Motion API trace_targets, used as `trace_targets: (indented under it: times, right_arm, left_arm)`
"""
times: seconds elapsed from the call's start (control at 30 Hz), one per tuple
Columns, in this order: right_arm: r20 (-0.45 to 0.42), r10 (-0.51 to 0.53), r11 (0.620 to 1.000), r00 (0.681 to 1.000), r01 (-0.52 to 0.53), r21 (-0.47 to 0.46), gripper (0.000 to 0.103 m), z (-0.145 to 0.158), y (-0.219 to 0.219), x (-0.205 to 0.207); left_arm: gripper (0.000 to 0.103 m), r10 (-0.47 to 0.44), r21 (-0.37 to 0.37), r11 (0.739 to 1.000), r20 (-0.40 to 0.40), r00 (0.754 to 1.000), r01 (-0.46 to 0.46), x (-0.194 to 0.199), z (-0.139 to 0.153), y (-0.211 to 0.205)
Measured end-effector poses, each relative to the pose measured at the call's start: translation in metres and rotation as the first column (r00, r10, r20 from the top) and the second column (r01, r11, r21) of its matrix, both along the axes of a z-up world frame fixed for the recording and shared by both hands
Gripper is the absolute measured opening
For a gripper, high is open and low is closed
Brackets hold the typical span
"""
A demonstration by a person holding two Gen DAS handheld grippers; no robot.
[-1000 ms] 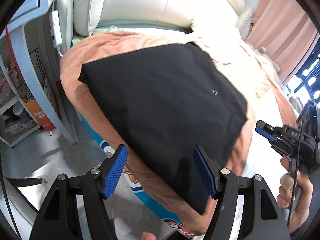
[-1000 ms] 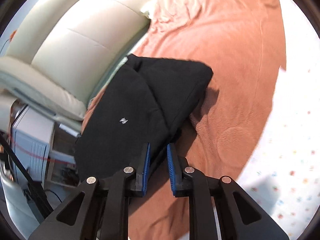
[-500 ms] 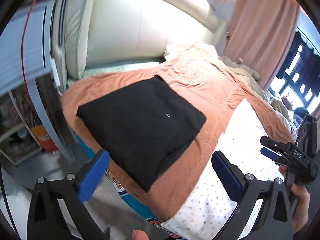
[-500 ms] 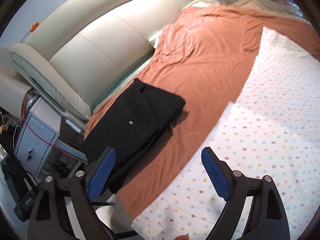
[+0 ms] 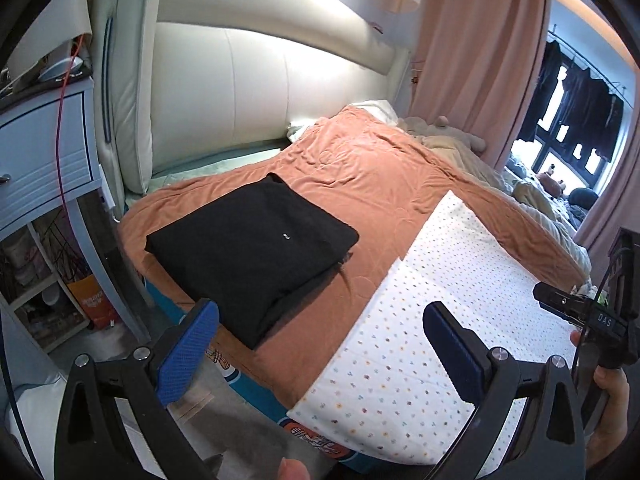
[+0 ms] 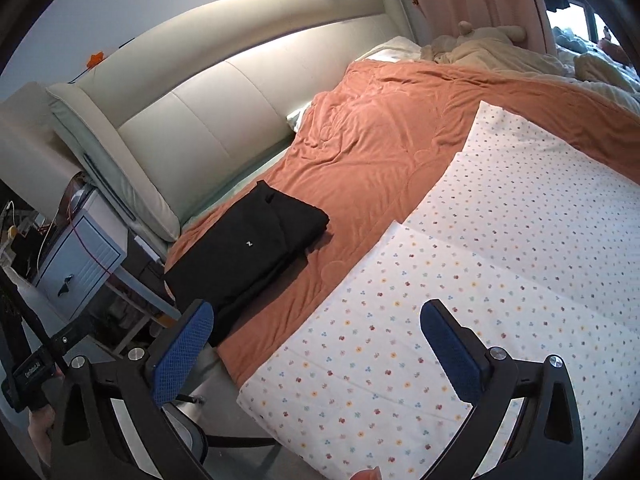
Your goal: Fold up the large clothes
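Both grippers have pulled up and away from the bed since a second ago, when the right one was pinched shut right at the garment's edge and the left hovered just over it; now each hangs well apart from the cloth with its jaws spread wide and nothing between them. Going left to right in the left wrist view: a pale blue bedside drawer unit (image 5: 38, 160) fills the left edge, beside it the cream padded headboard (image 5: 248, 80), then the folded black garment (image 5: 256, 248) lying flat as a neat rectangle on the rust-orange bedspread (image 5: 384, 184) at centre left, the white dotted sheet (image 5: 432, 320) at lower right, and the right gripper (image 5: 580, 312) held at the right edge. The left gripper (image 5: 320, 340) frames the bottom of that view. From the right wrist view, the right gripper (image 6: 316, 344) sits low, with the garment (image 6: 248, 252) at centre left showing stacked layers. Judging by this compact shape, the folding looks finished or nearly so; at most a tidying of the slightly offset lower layers remains.
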State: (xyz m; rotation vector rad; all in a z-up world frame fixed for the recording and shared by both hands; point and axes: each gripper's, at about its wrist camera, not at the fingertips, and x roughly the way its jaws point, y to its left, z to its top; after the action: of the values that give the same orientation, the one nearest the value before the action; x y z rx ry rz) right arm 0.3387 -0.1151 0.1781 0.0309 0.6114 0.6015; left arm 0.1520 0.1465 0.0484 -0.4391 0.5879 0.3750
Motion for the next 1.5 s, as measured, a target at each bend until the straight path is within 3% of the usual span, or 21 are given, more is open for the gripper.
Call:
trace_targets:
  times: [0.27, 0.7, 1.03, 1.27, 1.5]
  right_arm:
    - [0.093, -0.047, 0.999, 0.995, 0.048, -0.009, 0.103, 0.004, -0.057, -0.068]
    - [0.218, -0.141, 0.99, 0.966, 0.14, 0.018, 0.103, -0.014, -0.126, -0.182]
    - [0.308, -0.227, 0.972, 0.924, 0.234, 0.015, 0.103, -0.048, -0.15, -0.268]
    - [0.318, -0.281, 0.959, 0.906, 0.275, 0.063, 0.103, -0.075, -0.164, -0.32]
    - [0.332, -0.324, 0.945, 0.886, 0.315, 0.082, 0.103, -0.096, -0.169, -0.361]
  left_arm:
    - [0.103, -0.066, 0.049, 0.997, 0.033, 0.997, 0.064, -0.03, 0.019, -0.042]
    - [0.103, -0.136, 0.146, 0.982, 0.096, 0.986, 0.121, -0.093, 0.034, -0.105]
    - [0.103, -0.231, 0.227, 0.954, 0.148, 0.962, 0.194, -0.145, 0.031, -0.153]
    - [0.103, -0.293, 0.238, 0.939, 0.178, 0.94, 0.248, -0.175, 0.023, -0.175]
    - [0.103, -0.316, 0.264, 0.927, 0.172, 0.933, 0.266, -0.197, 0.015, -0.19]
